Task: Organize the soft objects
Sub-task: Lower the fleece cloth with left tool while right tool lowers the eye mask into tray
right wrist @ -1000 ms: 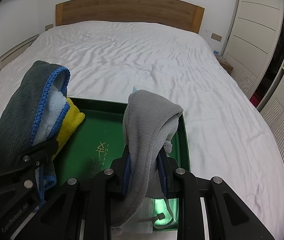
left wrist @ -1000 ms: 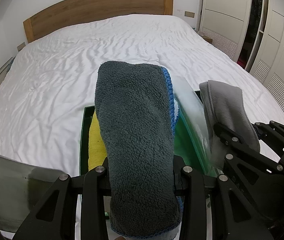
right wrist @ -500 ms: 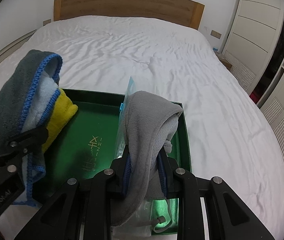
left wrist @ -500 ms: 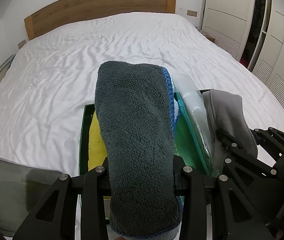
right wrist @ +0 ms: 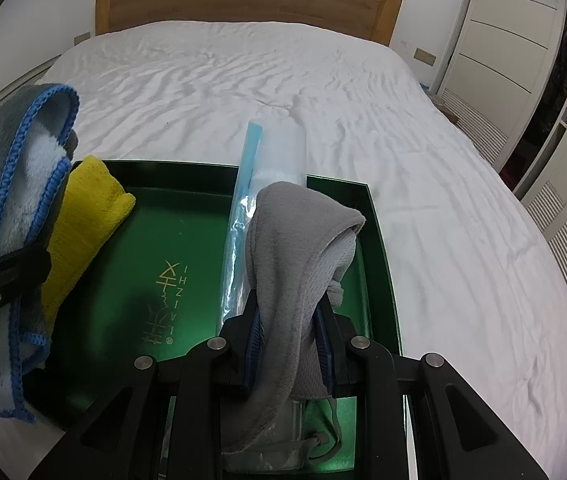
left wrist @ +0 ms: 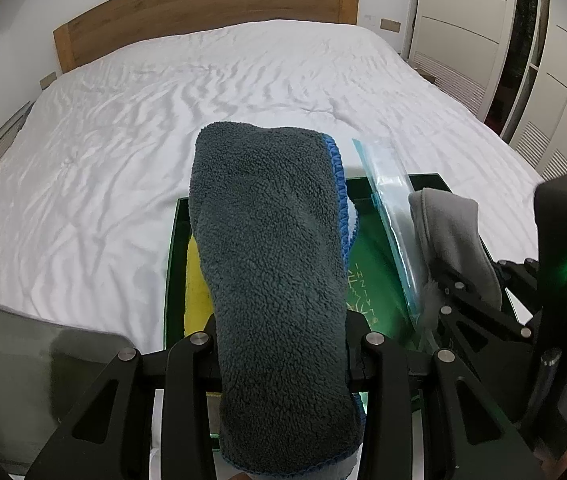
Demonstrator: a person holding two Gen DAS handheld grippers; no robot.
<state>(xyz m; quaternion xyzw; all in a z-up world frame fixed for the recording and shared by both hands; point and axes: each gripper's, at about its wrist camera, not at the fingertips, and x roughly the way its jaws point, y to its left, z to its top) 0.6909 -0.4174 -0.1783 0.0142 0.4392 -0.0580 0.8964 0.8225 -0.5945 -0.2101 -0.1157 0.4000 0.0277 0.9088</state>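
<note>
Fleece towel (left wrist: 271,288): dark grey with blue edging, clamped in the left gripper (left wrist: 283,344), hanging over the left end of the green tray (right wrist: 219,176).
Yellow cloth (right wrist: 83,216): folded, lying inside the tray at its left end, under the towel.
Plastic bag (right wrist: 267,160): clear, blue-edged, standing up at the tray's right half, just left of the grey cloth.
Grey cloth (right wrist: 295,264): pinched in the right gripper (right wrist: 289,344), above the tray's right end.
Handling: both look light, limp and drapey; hold near a fold.
</note>
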